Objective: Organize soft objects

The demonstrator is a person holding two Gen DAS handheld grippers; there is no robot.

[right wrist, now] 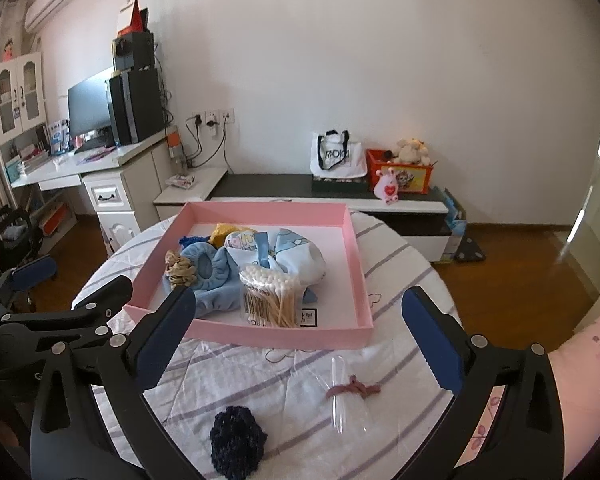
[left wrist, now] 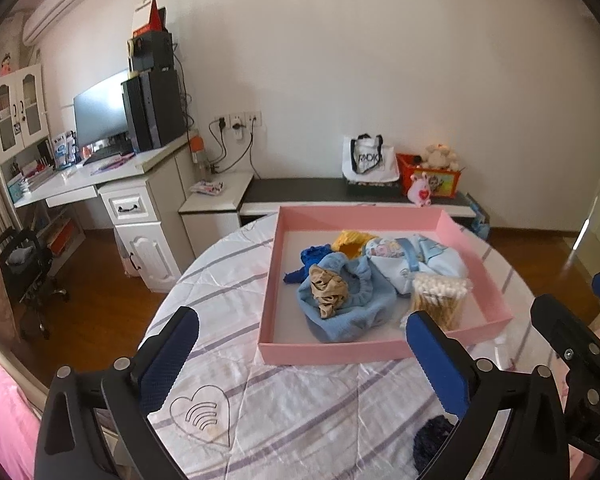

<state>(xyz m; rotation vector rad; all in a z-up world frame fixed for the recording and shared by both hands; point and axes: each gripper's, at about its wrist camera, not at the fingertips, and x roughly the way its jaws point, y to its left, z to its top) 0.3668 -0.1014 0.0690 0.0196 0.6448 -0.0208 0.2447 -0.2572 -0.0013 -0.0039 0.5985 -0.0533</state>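
**Inspector:** Report the grippers first.

**Assistant:** The left gripper, black with blue pads, stands spread wide with nothing between its fingers; bare striped cloth shows in the gap. The right gripper is likewise spread apart and empty. Both hang above the near part of the table, apart from every item.

**Inspector:** Location of the soft goods?

**Assistant:** Most lie inside the shallow pink rectangular cardboard tray on the round table with the white, purple-striped cloth. In the tray: a light blue fleece elasticated cap with a beige crumpled scrunchie resting on it; a pale blue printed fabric bundle just beside it; a royal blue knitted piece and a yellow knitted piece behind those. A clear packet of wooden cotton swabs lies at the front, touching the blue items.

**Inspector:** Anything outside the tray?

**Assistant:** Two things, on the cloth near the right gripper: a dark navy knitted round piece and a dusty pink hair tie wrapped around a clear plastic sleeve.

**Inspector:** Anything else?

**Assistant:** A person's pink floral sleeve at the right edge.
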